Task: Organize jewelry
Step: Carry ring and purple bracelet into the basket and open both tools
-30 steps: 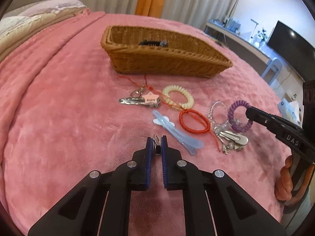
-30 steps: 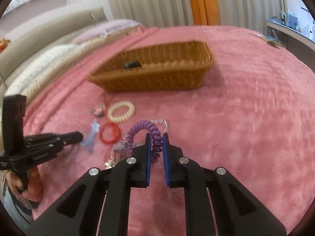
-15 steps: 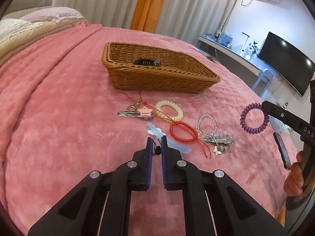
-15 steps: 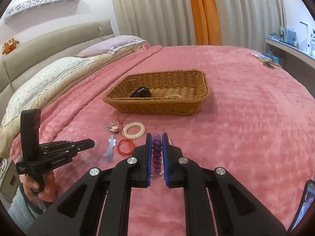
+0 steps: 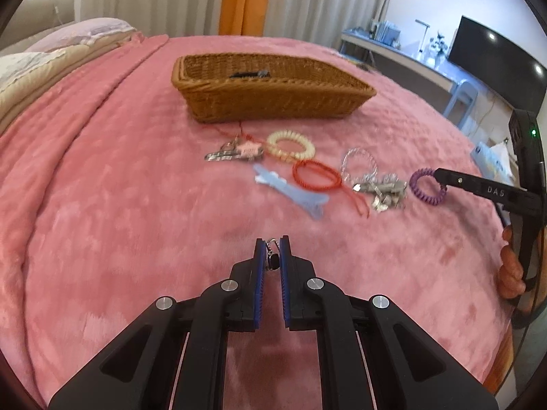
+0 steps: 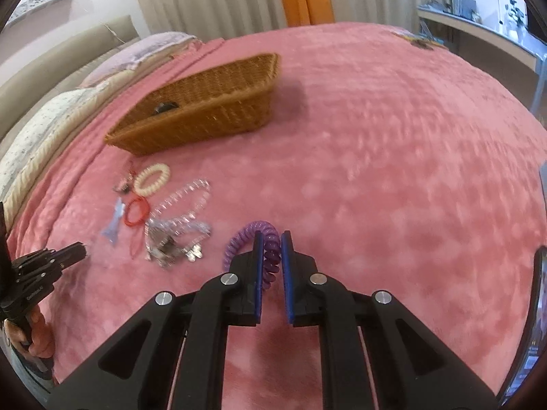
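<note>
My left gripper [image 5: 272, 243] is shut on a small dark pendant with a silver ring [image 5: 272, 256], held above the pink blanket. My right gripper [image 6: 271, 239] is shut on a purple coil hair tie [image 6: 259, 239]; that hair tie also shows in the left wrist view [image 5: 427, 187], low over the bed at the right end of the row. A wicker basket [image 5: 266, 99] with a dark item inside stands at the back. In front of it lie a cream coil tie [image 5: 290, 145], a red cord bracelet [image 5: 316, 179], a blue clip [image 5: 290, 193], a clear bead bracelet [image 5: 359, 164] and silver clips [image 5: 384, 191].
A star keychain with silver clips [image 5: 236, 152] lies left of the cream tie. Pillows [image 6: 51, 126] lie along the bed's left side. A desk and a TV [image 5: 495, 65] stand to the right, beyond the bed. A phone [image 6: 533, 324] sits at the right edge.
The right gripper has come down and to the left with the purple tie, from raised in the air to just above the blanket beside the silver clips. The left gripper still holds the pendant.
</note>
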A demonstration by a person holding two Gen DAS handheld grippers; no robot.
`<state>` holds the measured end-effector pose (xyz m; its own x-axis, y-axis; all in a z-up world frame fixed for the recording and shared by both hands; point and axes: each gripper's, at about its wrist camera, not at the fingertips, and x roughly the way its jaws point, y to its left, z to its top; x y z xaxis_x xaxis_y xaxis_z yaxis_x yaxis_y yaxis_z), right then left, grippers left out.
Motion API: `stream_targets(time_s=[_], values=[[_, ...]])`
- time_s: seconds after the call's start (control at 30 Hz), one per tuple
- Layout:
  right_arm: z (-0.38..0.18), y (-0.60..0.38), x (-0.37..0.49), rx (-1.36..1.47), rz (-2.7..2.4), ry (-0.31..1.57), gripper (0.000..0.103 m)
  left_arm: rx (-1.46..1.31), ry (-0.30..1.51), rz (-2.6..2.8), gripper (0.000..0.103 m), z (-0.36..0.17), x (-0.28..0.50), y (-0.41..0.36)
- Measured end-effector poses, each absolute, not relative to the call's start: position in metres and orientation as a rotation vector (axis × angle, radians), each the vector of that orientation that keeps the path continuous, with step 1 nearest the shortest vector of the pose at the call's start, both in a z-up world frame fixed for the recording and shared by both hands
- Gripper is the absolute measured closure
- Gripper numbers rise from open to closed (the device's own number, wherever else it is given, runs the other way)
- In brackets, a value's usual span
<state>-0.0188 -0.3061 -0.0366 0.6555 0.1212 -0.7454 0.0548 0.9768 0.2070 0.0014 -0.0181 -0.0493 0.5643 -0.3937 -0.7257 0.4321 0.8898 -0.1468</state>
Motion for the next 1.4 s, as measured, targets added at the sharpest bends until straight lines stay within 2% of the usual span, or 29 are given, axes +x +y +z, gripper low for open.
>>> stream_targets(time_s=[0.2,0.27,0.37,0.63,0.67,0.73,1.0,1.13,1.4], values=[[-0.043,-0.307,-0.019,0.219,0.036,0.893,0.092,0.102,0.856,-0.479,0.096,-0.054,-0.007,-0.02],[-0.047,-0.307,-0.017,0.225,0.041,0.918,0.086,0.105,0.862,-0.479,0.096,-0.055,-0.008,-0.019],[-0.049,-0.307,-0.018,0.231,0.052,0.926,0.083,0.107,0.869,-0.48,0.096,-0.057,-0.007,-0.019],[-0.051,-0.293,-0.01,0.122,0.022,0.955,0.083,0.127,0.873,-0.475,0.096,-0.058,-0.008,-0.023],[-0.05,-0.287,-0.011,0.084,0.014,0.95,0.091,0.124,0.871,-0.476,0.096,-0.057,-0.008,-0.023],[-0.048,-0.28,-0.013,0.057,0.025,0.937,0.093,0.117,0.86,-0.475,0.097,-0.055,-0.009,-0.022],[-0.003,-0.268,-0.026,0.079,0.104,0.811,0.093,0.053,0.77,-0.494,0.097,-0.026,-0.012,-0.019],[0.033,-0.268,-0.021,0.102,0.138,0.723,0.093,0.034,0.679,-0.523,0.098,0.008,-0.009,-0.026],[0.086,-0.271,0.041,0.157,0.169,0.596,0.093,-0.036,0.57,-0.564,0.098,0.064,0.056,-0.044]])
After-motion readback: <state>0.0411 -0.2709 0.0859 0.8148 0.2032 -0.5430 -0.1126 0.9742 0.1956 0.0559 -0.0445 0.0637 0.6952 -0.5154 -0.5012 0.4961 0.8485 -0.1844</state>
